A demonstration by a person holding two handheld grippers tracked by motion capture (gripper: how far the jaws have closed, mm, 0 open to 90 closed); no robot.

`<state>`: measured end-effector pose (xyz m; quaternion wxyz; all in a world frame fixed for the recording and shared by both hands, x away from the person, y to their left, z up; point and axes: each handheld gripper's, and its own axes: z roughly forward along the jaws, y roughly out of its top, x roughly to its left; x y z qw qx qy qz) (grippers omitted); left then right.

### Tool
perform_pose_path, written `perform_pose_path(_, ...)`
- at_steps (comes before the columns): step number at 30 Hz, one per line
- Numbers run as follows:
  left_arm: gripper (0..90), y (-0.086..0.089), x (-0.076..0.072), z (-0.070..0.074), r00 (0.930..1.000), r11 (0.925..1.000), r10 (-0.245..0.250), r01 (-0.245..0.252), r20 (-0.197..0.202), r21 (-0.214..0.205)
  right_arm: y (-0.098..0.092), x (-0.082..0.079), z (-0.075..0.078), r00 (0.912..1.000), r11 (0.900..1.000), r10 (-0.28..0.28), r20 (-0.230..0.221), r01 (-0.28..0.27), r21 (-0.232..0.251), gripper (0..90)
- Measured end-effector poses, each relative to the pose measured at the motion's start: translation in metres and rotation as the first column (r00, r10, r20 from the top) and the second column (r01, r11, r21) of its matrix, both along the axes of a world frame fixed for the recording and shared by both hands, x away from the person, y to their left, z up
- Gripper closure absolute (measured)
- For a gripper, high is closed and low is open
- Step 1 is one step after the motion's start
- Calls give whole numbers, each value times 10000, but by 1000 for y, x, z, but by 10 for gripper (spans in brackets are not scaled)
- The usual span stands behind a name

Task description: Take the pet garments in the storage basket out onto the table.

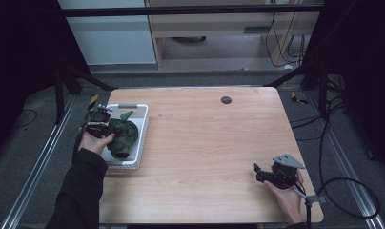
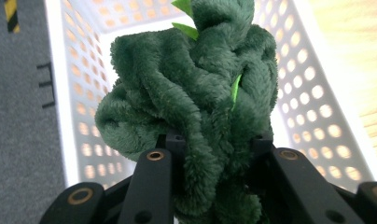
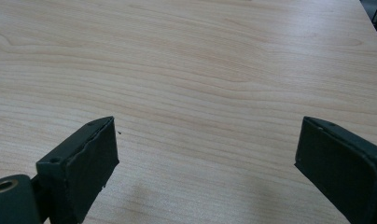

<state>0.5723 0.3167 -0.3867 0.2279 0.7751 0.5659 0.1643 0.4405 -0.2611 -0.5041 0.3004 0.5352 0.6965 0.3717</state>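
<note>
Bunching up between two black jaws, the green plush toy [image 2: 191, 93] sits over the white basket [image 1: 142, 138] at the left side of the table [image 1: 205, 143]. From the high view its long axis runs from the near left toward the far right, with a paler green tip pointing away toward the basket's far end; the darker, bulkier end lies nearer the person. Seen along the left gripper's [image 1: 101, 125] own jaws, the soft fabric is folded and squeezed in deep ridges (small bright green tabs poke out near the top and down the middle). That gripper pinches the toy's near end, its jaws pressed into the plush on both sides. The basket's perforated walls rise behind and beside the toy, and whether the toy still touches the basket floor I cannot tell.

Well apart, near the table's front right corner, the right gripper [image 1: 258, 172] rests in the other hand [image 1: 288, 198], jaws spread wide over bare wood.
</note>
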Motion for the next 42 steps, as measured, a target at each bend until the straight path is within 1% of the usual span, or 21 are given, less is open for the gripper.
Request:
perform_pose_path(3,697,3,-5,14,9993,9999,-39,42,375,-91,0,0,0,10000,10000,9,-6,-9,0,58)
perform_pose_path(9,697,6,-15,39,9955,9995,-273,283,902,-103,0,0,0,10000,10000,-11,-3,11,0,57)
perform_pose_path(14,697,3,-22,53,9917,9985,-546,548,1163,22,0,0,0,10000,10000,-10,4,10,-12,57)
perform_pose_path(19,696,-3,-29,65,9864,9962,-860,868,1401,5,0,0,0,10000,10000,-11,-8,11,0,57)
perform_pose_path(21,697,-6,-32,69,9841,9943,-1053,1063,1429,1,0,0,0,10000,10000,-7,-15,7,2,57)
perform_pose_path(25,697,-12,-38,78,9772,9882,-1522,1534,1483,35,1,0,0,10000,10000,-13,-23,13,1,58)
perform_pose_path(27,696,-17,-42,82,9718,9829,-1816,1841,1506,-26,0,0,0,10000,10000,-5,-25,5,7,58)
perform_pose_path(29,697,-21,-45,86,9657,9776,-2087,2104,1542,54,1,0,0,10000,10000,-6,-26,6,3,58)
perform_pose_path(30,697,-24,-47,89,9618,9735,-2269,2288,1531,52,1,0,0,10000,10000,0,-23,0,-10,58)
perform_pose_path(32,697,-27,-49,92,9566,9681,-2465,2505,1556,-59,1,0,0,10000,10000,-6,-24,6,6,58)
perform_pose_path(34,697,-32,-53,95,9491,9606,-2750,2781,1539,13,1,0,0,10000,10000,-2,-23,2,5,58)
perform_pose_path(35,697,-34,-54,97,9464,9579,-2844,2871,1532,42,1,0,0,10000,10000,1,-19,-1,7,59)
perform_pose_path(37,696,-38,-57,100,9386,9498,-3102,3128,1509,70,1,0,0,10000,10000,18,-4,-18,-12,59)
perform_pose_path(40,696,-45,-61,103,9286,9396,-3405,3420,1477,158,1,0,0,10000,10000,23,5,-23,-19,60)
perform_pose_path(42,697,-51,-64,105,9194,9305,-3642,3658,1485,176,1,0,0,10000,10000,24,16,-24,-21,60)
